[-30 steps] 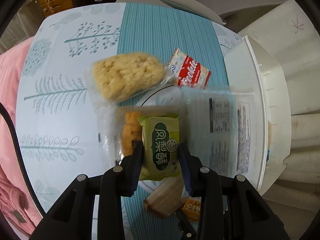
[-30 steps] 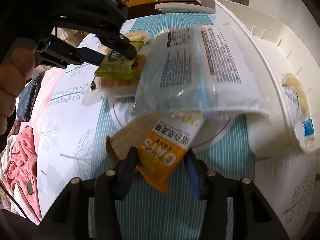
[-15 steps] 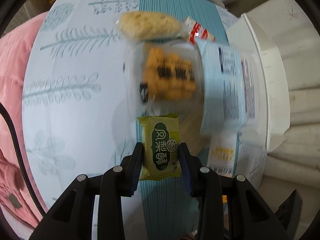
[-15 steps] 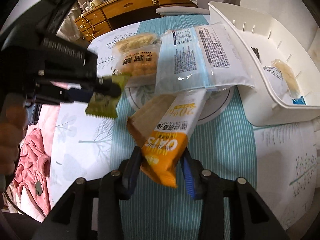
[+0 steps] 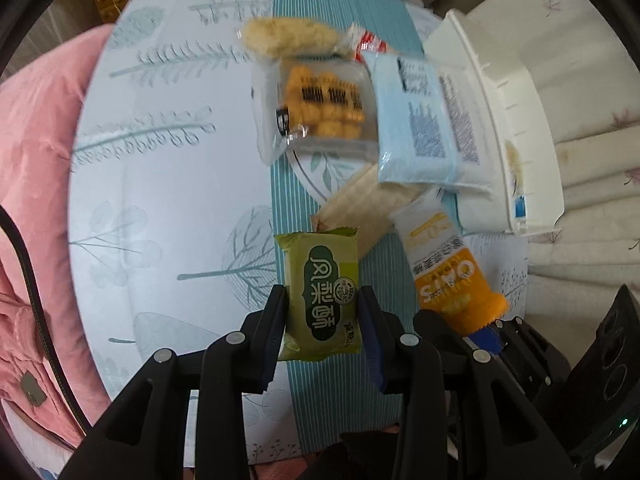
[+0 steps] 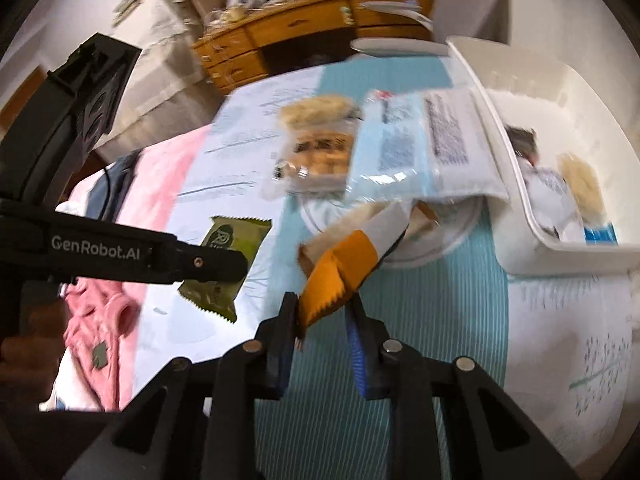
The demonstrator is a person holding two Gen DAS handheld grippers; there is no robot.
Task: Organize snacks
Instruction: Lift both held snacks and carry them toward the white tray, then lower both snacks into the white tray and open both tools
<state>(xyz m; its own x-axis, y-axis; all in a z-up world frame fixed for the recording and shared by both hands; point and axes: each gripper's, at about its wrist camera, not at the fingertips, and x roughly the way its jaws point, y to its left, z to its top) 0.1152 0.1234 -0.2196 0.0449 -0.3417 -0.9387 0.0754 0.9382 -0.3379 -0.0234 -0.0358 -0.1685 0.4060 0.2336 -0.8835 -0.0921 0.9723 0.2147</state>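
The left gripper [image 5: 322,312] clamps the green snack packet [image 5: 322,292]; the right gripper [image 6: 322,314], jaws just closing, pinches the orange oat bar [image 6: 340,270] above the table's [image 5: 168,208] near edge.

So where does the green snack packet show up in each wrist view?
Left wrist: green snack packet at bottom centre, clamped in the left gripper.
Right wrist: at left of centre, behind that gripper's black finger.
Shared landmark: the white bin at right in both.

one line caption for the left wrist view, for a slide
Left gripper clamps a green pastry packet above the leaf-print tablecloth, with the orange oat bar held alongside near the white bin.
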